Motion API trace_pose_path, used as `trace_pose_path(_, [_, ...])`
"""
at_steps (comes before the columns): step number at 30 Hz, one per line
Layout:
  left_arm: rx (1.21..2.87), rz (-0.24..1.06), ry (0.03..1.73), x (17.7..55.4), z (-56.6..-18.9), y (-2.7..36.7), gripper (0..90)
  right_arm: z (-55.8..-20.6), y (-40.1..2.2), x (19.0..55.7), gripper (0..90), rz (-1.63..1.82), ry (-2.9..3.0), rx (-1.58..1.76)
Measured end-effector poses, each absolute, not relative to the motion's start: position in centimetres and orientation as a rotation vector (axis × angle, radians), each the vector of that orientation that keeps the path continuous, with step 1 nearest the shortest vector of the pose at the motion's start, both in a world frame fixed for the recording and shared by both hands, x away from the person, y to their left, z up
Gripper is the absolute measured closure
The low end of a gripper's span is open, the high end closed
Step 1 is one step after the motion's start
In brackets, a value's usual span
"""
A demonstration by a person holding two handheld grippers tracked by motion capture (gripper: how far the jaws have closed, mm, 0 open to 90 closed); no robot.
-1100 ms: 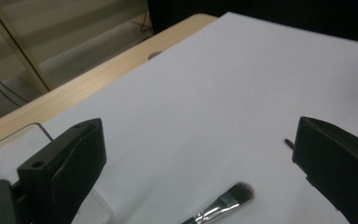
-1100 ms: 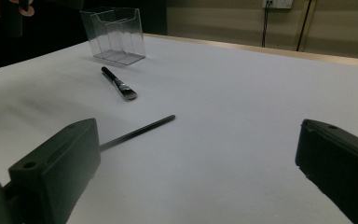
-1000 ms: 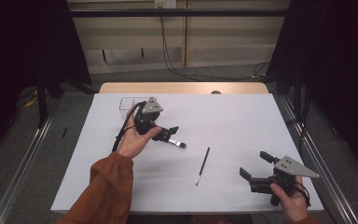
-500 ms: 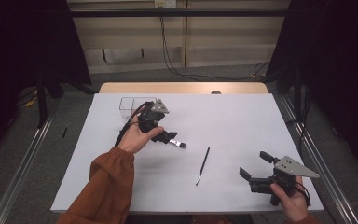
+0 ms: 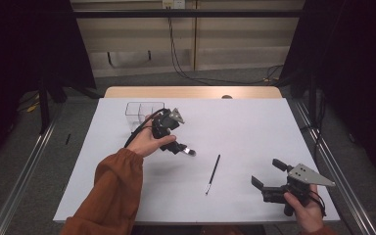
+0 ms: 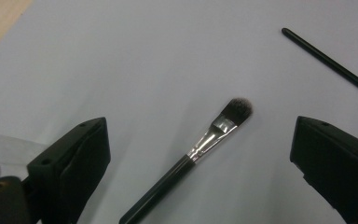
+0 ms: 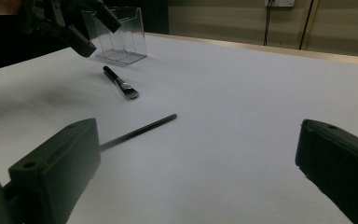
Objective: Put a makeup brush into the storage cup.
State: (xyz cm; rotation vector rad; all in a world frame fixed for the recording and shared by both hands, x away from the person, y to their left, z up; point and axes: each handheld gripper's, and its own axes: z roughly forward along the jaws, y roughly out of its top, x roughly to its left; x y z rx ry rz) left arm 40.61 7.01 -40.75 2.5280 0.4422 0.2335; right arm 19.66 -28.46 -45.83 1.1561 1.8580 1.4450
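The makeup brush (image 6: 205,140) lies flat on the white table (image 5: 254,122), left of centre, bristles pointing right, just near of the clear organiser (image 5: 143,110). Your left gripper (image 5: 176,147) hovers over it with jaws wide apart and empty. Lower straight down and close across the black handle, not the ferrule. The left gripper view shows the brush centred between the jaws, which the high view hides under your hand. The thin black stick (image 5: 212,174) lies to the right. Your right gripper (image 5: 269,181) rests near right, jaws apart.
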Motion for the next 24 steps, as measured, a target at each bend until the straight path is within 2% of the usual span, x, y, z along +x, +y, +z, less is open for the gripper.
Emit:
trace_pose_path(7, [2.595,0.192,0.394,41.1,-41.7,6.5,5.6,-45.9,-28.5,19.7,0.0,1.444,1.865,1.155])
trace_pose_path(10, [2.642,0.157,0.335,41.1,-42.5,6.3,7.5,-45.8,-28.5,19.6,0.0,1.446,1.864,1.156])
trace_pose_path(17, [2.69,0.139,0.333,41.4,-43.5,5.8,11.3,-45.9,-28.5,19.6,0.0,1.447,1.868,1.154])
trace_pose_path(24, [2.719,0.092,0.35,41.8,-44.4,5.6,22.6,-45.9,-28.4,19.6,0.0,1.446,1.872,1.153])
